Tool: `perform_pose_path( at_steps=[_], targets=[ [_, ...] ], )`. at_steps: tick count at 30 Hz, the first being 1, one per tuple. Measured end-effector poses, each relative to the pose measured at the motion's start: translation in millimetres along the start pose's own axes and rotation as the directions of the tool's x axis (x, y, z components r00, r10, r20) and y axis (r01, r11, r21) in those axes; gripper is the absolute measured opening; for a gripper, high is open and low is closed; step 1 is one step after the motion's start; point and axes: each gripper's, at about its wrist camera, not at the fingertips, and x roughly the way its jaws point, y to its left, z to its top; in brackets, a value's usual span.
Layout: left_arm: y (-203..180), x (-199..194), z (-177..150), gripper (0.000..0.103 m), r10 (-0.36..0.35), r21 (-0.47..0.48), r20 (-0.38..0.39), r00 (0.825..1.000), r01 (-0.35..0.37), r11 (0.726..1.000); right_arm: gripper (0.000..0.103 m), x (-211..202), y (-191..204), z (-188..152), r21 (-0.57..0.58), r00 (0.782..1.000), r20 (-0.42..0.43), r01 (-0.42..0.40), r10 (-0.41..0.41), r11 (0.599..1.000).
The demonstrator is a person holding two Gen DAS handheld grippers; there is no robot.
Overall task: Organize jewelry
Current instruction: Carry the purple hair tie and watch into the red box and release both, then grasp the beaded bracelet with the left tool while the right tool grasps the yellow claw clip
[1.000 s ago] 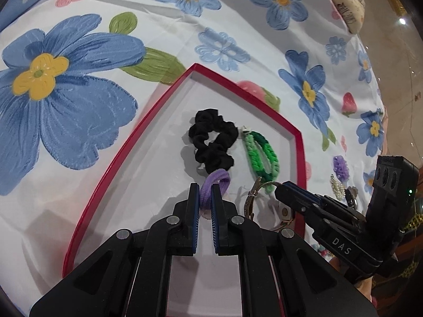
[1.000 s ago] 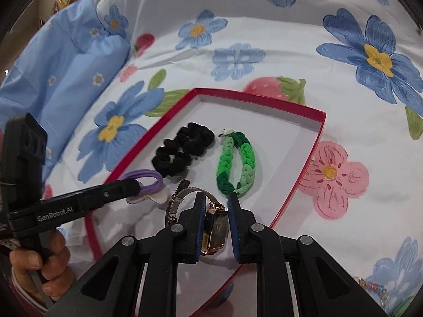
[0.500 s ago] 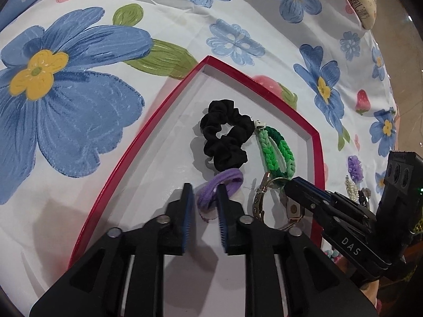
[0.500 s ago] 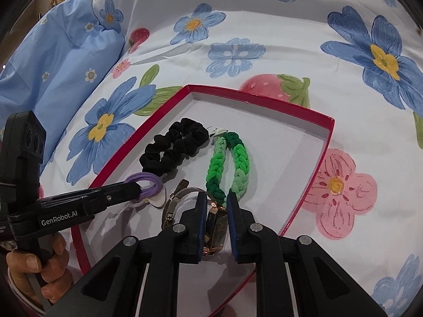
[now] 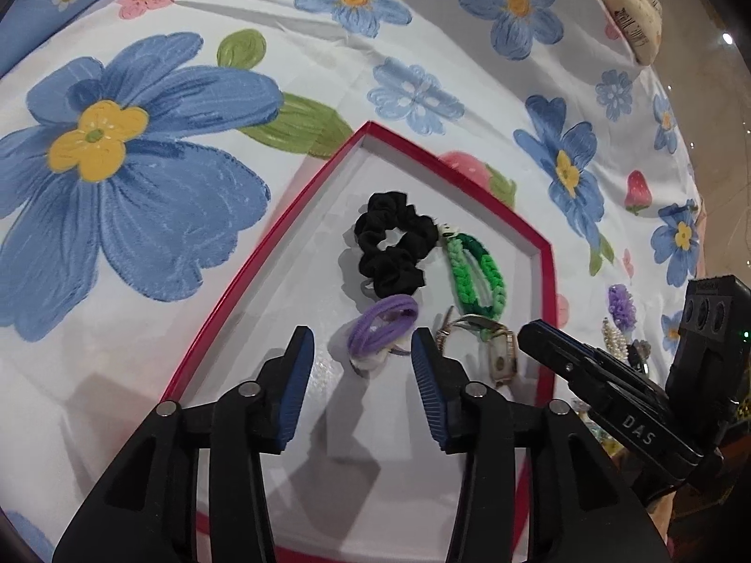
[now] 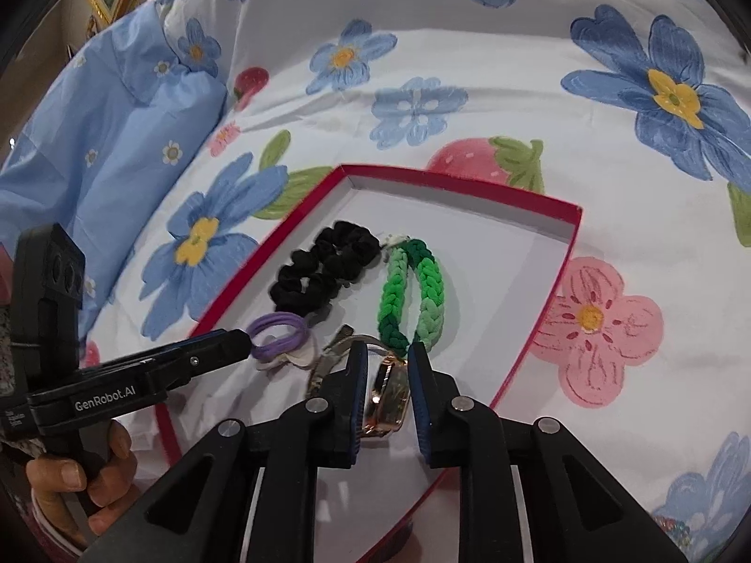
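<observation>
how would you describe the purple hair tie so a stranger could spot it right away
On the flowered sheet lies a red-edged tray with a white floor. The purple hair tie lies in it just below the black scrunchie, left of the watch. It is the only purple thing in the tray, a thin looped band.

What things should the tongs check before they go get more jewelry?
1. Purple hair tie lies in the red box: ok.
2. Left tongs opening, pads clear of the tie: ok.
3. Watch in the box: ok.
4. Right tongs opening, watch between them, fully let go: cannot tell.
5. Black scrunchie and green bracelet undisturbed in the box: ok.
</observation>
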Motion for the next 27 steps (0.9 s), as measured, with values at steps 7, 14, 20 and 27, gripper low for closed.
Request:
perform_pose_path(
  at_steps=[7,14,20,27],
  targets=[
    [-16,-24,-14,0.043,-0.014,0.015,0.032,0.999,0.014,1.0,0.037,-41,1,-11,0.015,0.998,0.067,-0.023,0.022,1.0],
    [-42,-42,-34,0.051,-0.044,0.055,0.042,0.998,0.042,0.998,0.042,-85,-15,-35,0.062,0.991,0.131,-0.04,0.031,0.997],
    [-80,-47,-58,0.051,-0.079,0.144,0.016,0.997,0.076,0.987,0.044,-125,-37,-65,0.106,0.983,0.182,-0.017,-0.003,0.994],
    [-117,-44,-80,0.051,-0.108,0.227,-0.03,0.994,0.112,0.968,0.044,-164,-74,-103,0.183,0.975,0.207,0.042,-0.081,0.982]
  ],
)
